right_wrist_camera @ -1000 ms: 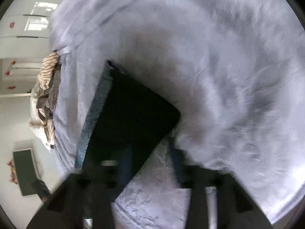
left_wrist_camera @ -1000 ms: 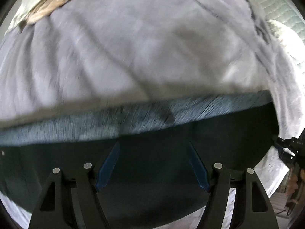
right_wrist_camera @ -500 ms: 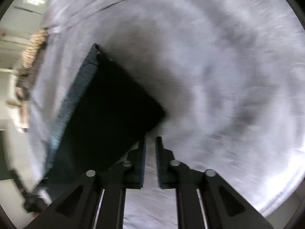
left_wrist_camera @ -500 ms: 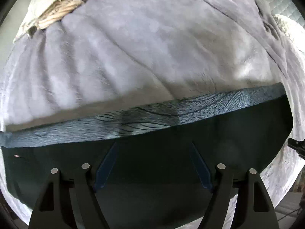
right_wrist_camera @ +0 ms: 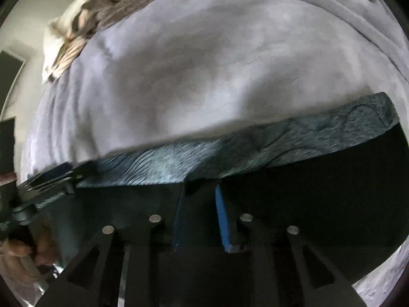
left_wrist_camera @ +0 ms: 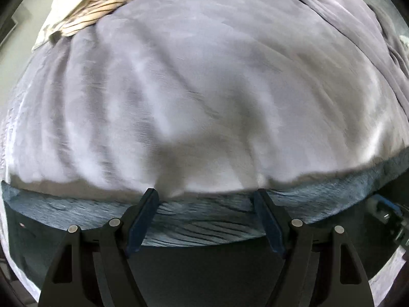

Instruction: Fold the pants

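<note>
Under both tongs, the pants (left_wrist_camera: 204, 227) lie crosswise on the bed (left_wrist_camera: 204, 89), band edge just ahead. Left tongs (left_wrist_camera: 205, 197) spread over the band; right tongs (right_wrist_camera: 199, 192) narrowly parted, gripping nothing, equally near.

The pants (left_wrist_camera: 204, 227) are dark, near black, with a wide blue-grey band along one edge, patterned with thin dark wavy lines. In the left wrist view they lie flat across the bottom of the frame, the band running left to right along their upper edge. In the right wrist view the pants (right_wrist_camera: 319, 194) fill the lower half, the band slanting up from lower left to right, its end squared off at the right.
</note>
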Demonstrator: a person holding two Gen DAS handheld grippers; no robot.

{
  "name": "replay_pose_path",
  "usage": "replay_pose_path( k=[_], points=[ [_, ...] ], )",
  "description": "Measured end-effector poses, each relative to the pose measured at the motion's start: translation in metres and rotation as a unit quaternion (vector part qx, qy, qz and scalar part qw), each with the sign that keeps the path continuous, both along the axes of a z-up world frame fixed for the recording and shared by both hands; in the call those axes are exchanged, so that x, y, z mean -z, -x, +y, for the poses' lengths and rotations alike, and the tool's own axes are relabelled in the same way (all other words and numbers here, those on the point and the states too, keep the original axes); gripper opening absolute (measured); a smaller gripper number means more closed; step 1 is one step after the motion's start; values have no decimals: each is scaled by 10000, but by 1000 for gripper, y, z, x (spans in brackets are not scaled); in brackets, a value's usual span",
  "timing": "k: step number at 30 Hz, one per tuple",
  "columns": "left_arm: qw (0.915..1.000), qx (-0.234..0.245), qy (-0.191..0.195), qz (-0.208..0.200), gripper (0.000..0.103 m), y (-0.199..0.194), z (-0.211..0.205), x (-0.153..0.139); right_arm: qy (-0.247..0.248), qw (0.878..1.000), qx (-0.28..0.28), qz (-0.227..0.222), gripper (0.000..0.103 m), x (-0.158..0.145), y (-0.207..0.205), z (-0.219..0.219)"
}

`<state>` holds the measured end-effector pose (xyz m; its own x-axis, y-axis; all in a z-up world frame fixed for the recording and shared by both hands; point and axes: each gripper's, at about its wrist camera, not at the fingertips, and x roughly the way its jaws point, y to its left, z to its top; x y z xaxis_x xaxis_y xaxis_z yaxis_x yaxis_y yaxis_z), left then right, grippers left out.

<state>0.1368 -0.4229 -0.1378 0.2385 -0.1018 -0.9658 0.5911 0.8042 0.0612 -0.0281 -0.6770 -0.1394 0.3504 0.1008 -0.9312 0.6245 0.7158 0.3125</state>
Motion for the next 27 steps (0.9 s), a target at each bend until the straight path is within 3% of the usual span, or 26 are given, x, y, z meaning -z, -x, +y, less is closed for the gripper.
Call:
replay_pose_path(
  k=[5,11,14,19,23,25,27],
  points=[
    [9993,-240,-115,-250,78,-17,63,-29,34,9974,707,105,34,-14,37,-28],
    [9973,-543,-358,-331,78,-16,164,-44,-383,9980,493,-82,40,-32,38,-3],
    [9968,-608,-462,-247,78,-17,212,-41,-565,9979,-41,-300,50,-42,4,38],
    [9948,-743,-605,-345,78,-44,276,-33,-733,9848,-1470,-558,51,-61,-80,141],
    [9935,-969,-475,-373,78,-62,329,-29,-730,9572,-2731,-617,51,-68,-157,238],
    [9935,-1057,-324,-252,86,-70,357,-21,-703,9383,-3331,-600,51,-67,-200,288],
    [9943,-1013,-240,-239,86,-72,371,-17,-739,9194,-3822,-559,51,-61,-247,334]
  ],
)
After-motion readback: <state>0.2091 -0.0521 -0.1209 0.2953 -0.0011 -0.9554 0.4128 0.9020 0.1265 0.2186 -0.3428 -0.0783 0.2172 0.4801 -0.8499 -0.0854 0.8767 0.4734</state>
